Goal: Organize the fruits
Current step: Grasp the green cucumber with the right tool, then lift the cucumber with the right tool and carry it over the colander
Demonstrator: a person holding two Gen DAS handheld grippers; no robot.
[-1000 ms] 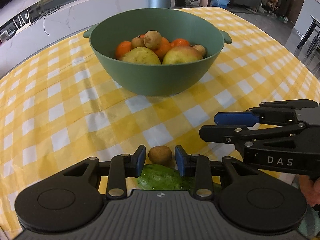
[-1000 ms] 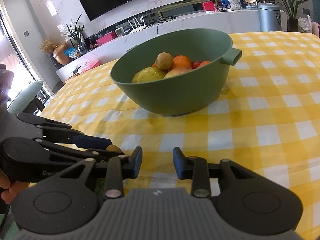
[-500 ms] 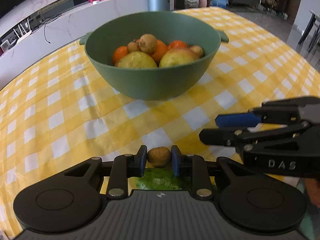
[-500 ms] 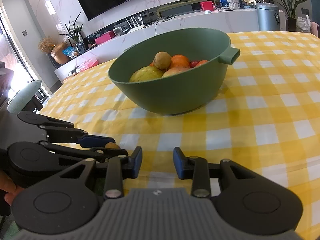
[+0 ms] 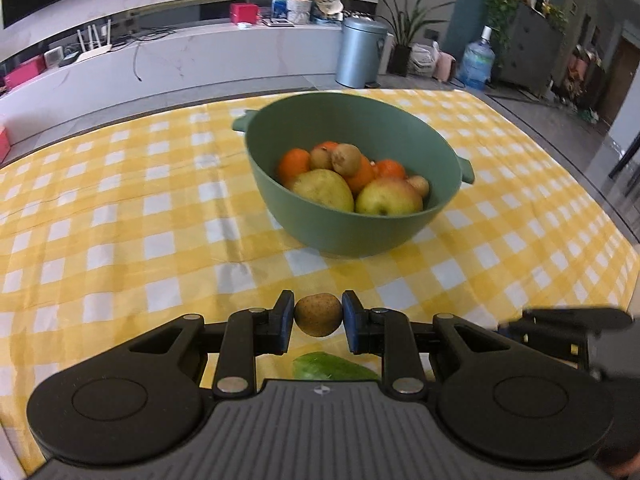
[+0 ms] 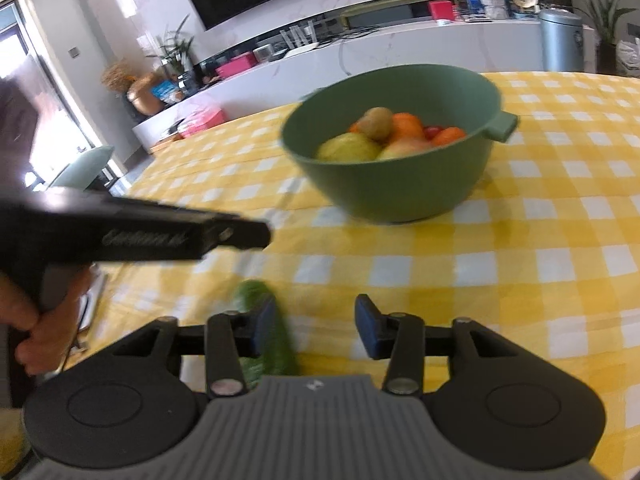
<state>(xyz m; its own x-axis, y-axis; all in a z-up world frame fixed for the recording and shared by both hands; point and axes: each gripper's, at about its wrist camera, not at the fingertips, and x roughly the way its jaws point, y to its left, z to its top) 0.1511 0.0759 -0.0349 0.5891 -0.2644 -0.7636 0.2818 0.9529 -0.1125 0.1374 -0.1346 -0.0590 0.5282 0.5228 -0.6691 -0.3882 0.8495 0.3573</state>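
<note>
My left gripper [image 5: 318,316] is shut on a small brown kiwi [image 5: 318,314] and holds it above the yellow checked tablecloth, short of the green bowl [image 5: 360,236]. The bowl holds oranges, a pear, an apple and several kiwis; it also shows in the right wrist view [image 6: 400,192]. My right gripper [image 6: 316,326] is open and empty, low over the cloth. A green cucumber [image 6: 268,332] lies by its left finger. The same cucumber [image 5: 332,367] shows under the left gripper. The left gripper's body [image 6: 132,232] crosses the right view, blurred.
The table's right edge [image 5: 616,216] drops to the floor. A white counter [image 5: 160,60] with a router, boxes and a metal bin [image 5: 360,52] stands beyond the table. A green chair [image 6: 84,168] is at the far left.
My left gripper closed on the kiwi and lifted it off the cloth, rising so the bowl looks lower. My right gripper shifted, bringing the cucumber into its view.
</note>
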